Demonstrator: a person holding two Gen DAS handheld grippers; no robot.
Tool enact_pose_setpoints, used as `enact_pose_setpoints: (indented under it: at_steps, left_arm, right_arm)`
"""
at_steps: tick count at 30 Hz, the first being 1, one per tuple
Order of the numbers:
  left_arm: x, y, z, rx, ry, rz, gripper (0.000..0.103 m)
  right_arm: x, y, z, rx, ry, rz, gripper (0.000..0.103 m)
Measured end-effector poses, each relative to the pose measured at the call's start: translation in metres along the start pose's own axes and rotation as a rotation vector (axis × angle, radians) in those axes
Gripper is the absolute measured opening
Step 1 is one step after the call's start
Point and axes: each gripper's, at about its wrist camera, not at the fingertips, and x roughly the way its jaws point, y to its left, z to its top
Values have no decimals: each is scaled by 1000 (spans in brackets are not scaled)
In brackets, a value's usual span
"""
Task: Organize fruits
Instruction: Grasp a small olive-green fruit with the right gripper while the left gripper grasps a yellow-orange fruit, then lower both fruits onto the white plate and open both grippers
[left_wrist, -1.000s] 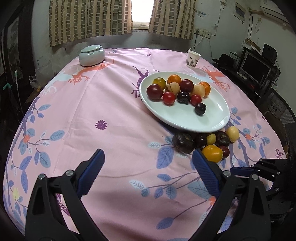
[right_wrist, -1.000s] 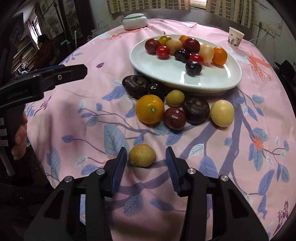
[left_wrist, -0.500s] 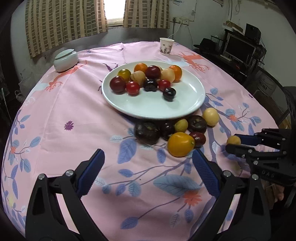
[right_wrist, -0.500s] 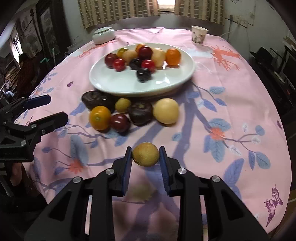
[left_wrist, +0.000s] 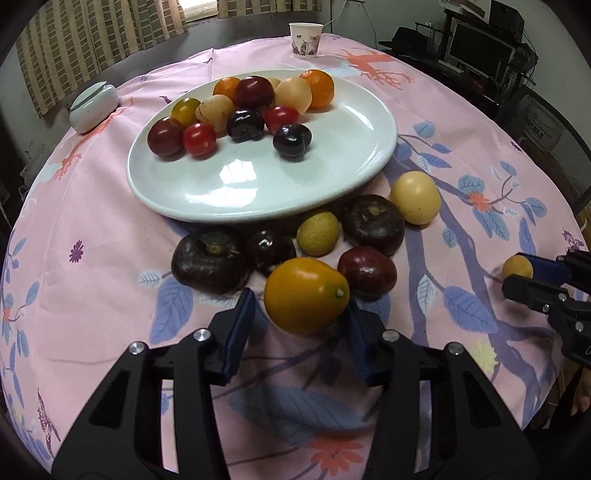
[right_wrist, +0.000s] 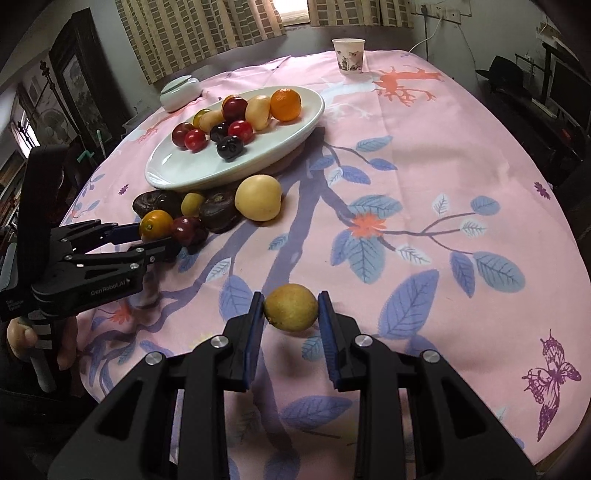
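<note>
A white oval plate holds several small fruits, red, dark, yellow and orange. In front of it a loose pile lies on the pink cloth. My left gripper is closing around an orange fruit at the pile's near edge. A sliver of cloth still shows beside the left pad. My right gripper is shut on a small yellow-green fruit, held just above the cloth, right of the pile.
Loose by the plate are a pale yellow fruit, two big dark fruits, a dark red one and a small greenish one. A paper cup and a lidded ceramic jar stand at the far side.
My left gripper came down to the pile and its jaws narrowed around the orange fruit. My right gripper shut on the small yellow-green fruit and carried it off to the right.
</note>
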Motion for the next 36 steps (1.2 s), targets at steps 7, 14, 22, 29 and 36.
enact_pose_setpoints:
  at_steps: [7, 14, 22, 29, 36]
  left_arm:
    - [-15, 0, -3, -1, -48, -65, 40]
    - [-38, 17, -14, -26, -94, -106, 40]
    - [-51, 43, -24, -75, -120, -130, 40]
    - [-60, 56, -19, -97, -139, -144, 40]
    - [-64, 77, 25, -78, -172, -71, 40]
  right_arm:
    - [5, 12, 4, -29, 16, 8, 30]
    - [5, 38, 12, -68, 17, -6, 30]
    - [10, 59, 20, -95, 24, -13, 30]
    - [15, 62, 28, -107, 32, -11, 30]
    - [7, 62, 78, -154, -32, -3, 30]
